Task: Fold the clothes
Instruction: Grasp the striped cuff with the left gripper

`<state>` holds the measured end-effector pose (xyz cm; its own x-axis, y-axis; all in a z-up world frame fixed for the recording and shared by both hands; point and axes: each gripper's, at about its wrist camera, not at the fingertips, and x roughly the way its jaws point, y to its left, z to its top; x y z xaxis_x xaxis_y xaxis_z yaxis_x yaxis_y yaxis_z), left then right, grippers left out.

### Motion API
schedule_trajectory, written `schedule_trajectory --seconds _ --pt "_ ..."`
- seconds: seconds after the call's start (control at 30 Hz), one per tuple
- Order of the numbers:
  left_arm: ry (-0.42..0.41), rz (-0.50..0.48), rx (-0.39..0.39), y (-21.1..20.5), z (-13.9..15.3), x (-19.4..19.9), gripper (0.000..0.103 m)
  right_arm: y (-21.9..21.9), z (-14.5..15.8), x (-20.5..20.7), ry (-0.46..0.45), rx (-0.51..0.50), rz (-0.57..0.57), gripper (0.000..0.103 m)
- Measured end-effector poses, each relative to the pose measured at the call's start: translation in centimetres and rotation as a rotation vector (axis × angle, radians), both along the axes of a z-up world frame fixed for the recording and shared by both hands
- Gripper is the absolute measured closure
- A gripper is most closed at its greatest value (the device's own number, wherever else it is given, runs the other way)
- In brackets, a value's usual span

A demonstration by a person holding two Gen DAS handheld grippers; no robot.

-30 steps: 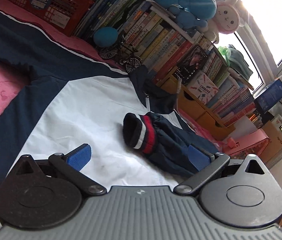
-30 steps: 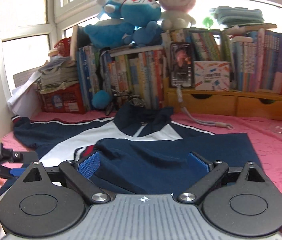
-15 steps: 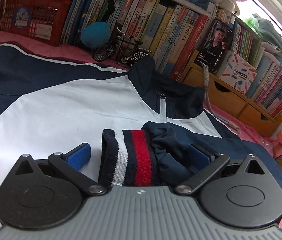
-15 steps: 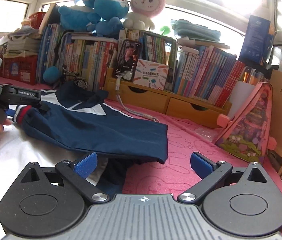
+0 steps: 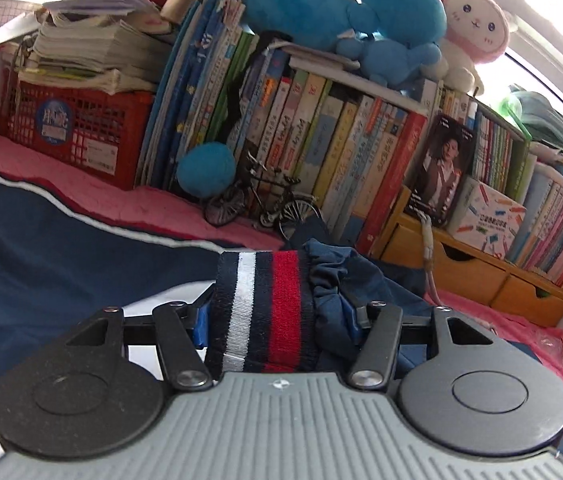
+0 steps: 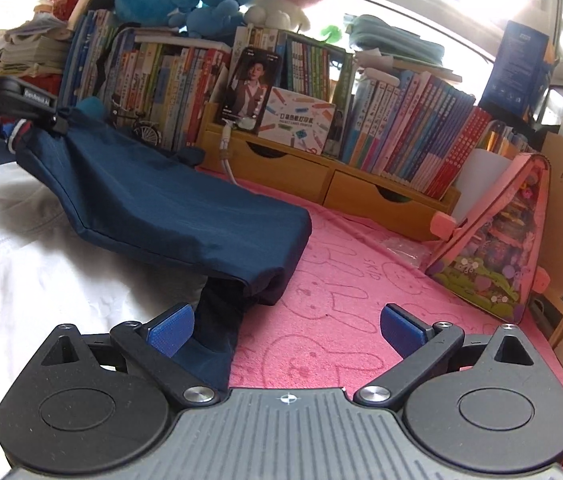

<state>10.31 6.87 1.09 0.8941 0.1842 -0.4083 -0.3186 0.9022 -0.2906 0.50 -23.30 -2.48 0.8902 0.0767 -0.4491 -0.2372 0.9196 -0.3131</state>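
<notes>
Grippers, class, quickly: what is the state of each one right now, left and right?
Left gripper: closed on the striped cuff of the navy sleeve, jaws having just been closing.
Right gripper: open, holding nothing.

Left wrist view: cuff (image 5: 265, 312) sits dead centre between L gripper (image 5: 275, 320) pads, jacket (image 5: 61, 256) spread on mat (image 5: 153, 208) toward 9 o'clock; crate (image 5: 77, 128) at 10, w/ papers (image 5: 93, 48) stacked on it. Toy bike (image 5: 261, 200) stands at 12 in front of books (image 5: 321, 132), plushies (image 5: 345, 8) on top of books, drawers (image 5: 477, 268) at 3. Right wrist view: sleeve (image 6: 169, 216) runs from L gripper at 10 down to centre, its lower end by R gripper (image 6: 287, 326) left pad; bag (image 6: 497, 240) at 3 on mat.
</notes>
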Motion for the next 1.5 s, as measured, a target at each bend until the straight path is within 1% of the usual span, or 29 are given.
schedule_trajectory --seconds 0.07,0.17,0.23,0.33,0.43,0.47,0.53,0.6,0.67,0.7,0.73,0.77,0.83,0.9,0.97,1.0,1.07,1.1,1.13,1.17,1.2,1.23,1.3,1.33,1.37,1.4,1.43,1.47,1.5 --pt "0.006 0.017 0.016 1.0 0.1 0.4 0.046 1.9 -0.7 1.0 -0.005 -0.06 0.029 0.002" --pt "0.034 0.036 0.041 2.3 -0.4 1.0 0.046 5.8 -2.5 2.9 -0.024 -0.212 0.097 0.002" --pt "0.059 0.049 0.049 2.9 -1.0 1.4 0.046 7.9 -3.4 4.3 -0.033 -0.282 0.123 0.002" --pt "0.094 0.063 0.041 3.8 -2.3 1.7 0.046 9.0 -3.5 6.5 -0.028 -0.288 0.115 0.002" --pt "0.14 0.058 0.023 4.6 -3.8 1.8 0.045 7.5 -2.6 7.5 -0.068 -0.26 0.019 0.002" --pt "0.155 0.043 0.012 4.8 -4.3 1.7 0.045 6.4 -2.1 7.6 -0.077 -0.231 -0.014 0.002" --pt "0.159 0.017 -0.018 5.1 -4.6 1.6 0.041 3.3 -1.2 7.7 -0.08 -0.162 -0.088 0.001" --pt "0.165 -0.024 -0.037 5.2 -4.8 1.5 0.03 0.0 -0.9 8.4 -0.025 -0.075 -0.132 0.0" --pt "0.191 -0.066 -0.001 4.6 -4.8 1.8 0.028 -3.0 -0.8 9.2 0.047 0.025 -0.161 0.0" --pt "0.209 -0.079 0.031 4.1 -4.7 2.0 0.028 -3.7 -0.9 9.4 0.074 0.064 -0.169 0.0" --pt "0.224 -0.081 0.054 3.8 -4.7 2.1 0.028 -3.7 -1.2 9.4 0.083 0.066 -0.175 0.0" --pt "0.235 -0.082 0.068 3.5 -4.8 2.3 0.028 -3.6 -1.5 9.3 0.085 0.053 -0.18 0.0" --pt "0.248 -0.089 0.087 3.1 -4.8 2.6 0.027 -1.8 -2.0 8.4 0.039 -0.044 -0.16 0.001" --pt "0.261 -0.093 0.105 2.8 -4.9 2.8 0.025 0.6 -2.2 7.1 -0.016 -0.138 -0.078 0.001" --pt "0.271 -0.093 0.123 2.5 -4.9 3.0 0.024 3.1 -2.4 5.8 -0.074 -0.222 0.018 0.001" --pt "0.272 -0.094 0.125 2.4 -4.9 3.0 0.024 4.2 -2.7 5.4 -0.102 -0.27 0.041 0.001" --pt "0.269 -0.091 0.118 2.7 -5.0 3.2 0.023 5.3 -3.3 5.2 -0.139 -0.347 0.044 0.002" --pt "0.266 -0.091 0.112 2.9 -5.0 3.2 0.023 5.2 -3.5 5.5 -0.142 -0.366 0.016 0.004" --pt "0.266 -0.091 0.111 3.0 -5.0 3.3 0.023 4.5 -3.7 5.8 -0.135 -0.365 -0.026 0.004" --pt "0.266 -0.092 0.112 3.1 -5.0 3.4 0.023 3.6 -3.8 6.0 -0.123 -0.357 -0.073 0.009" --pt "0.267 -0.093 0.113 3.2 -5.0 3.5 0.023 2.6 -4.1 6.2 -0.116 -0.361 -0.131 0.017" --pt "0.271 -0.097 0.119 3.1 -5.0 3.6 0.023 1.2 -4.0 6.3 -0.089 -0.331 -0.134 0.016" --pt "0.283 -0.101 0.141 2.8 -5.1 3.8 0.022 0.3 -3.7 6.0 -0.073 -0.285 -0.132 0.017" --pt "0.291 -0.101 0.154 2.7 -5.1 3.9 0.021 0.4 -3.8 5.8 -0.083 -0.305 -0.132 0.017" --pt "0.294 -0.102 0.159 2.6 -5.1 3.9 0.021 0.9 -4.3 5.6 -0.102 -0.348 -0.131 0.018" --pt "0.293 -0.105 0.159 2.7 -5.1 3.9 0.021 1.3 -4.7 5.4 -0.114 -0.379 -0.129 0.021" --pt "0.29 -0.119 0.157 2.9 -5.0 3.8 0.021 1.5 -4.9 5.3 -0.113 -0.385 -0.125 0.025" --pt "0.286 -0.134 0.156 3.1 -4.9 3.6 0.022 1.5 -4.8 5.3 -0.1 -0.373 -0.12 0.031" --pt "0.281 -0.155 0.152 3.4 -4.7 3.3 0.022 1.3 -4.8 5.2 -0.086 -0.356 -0.116 0.034"
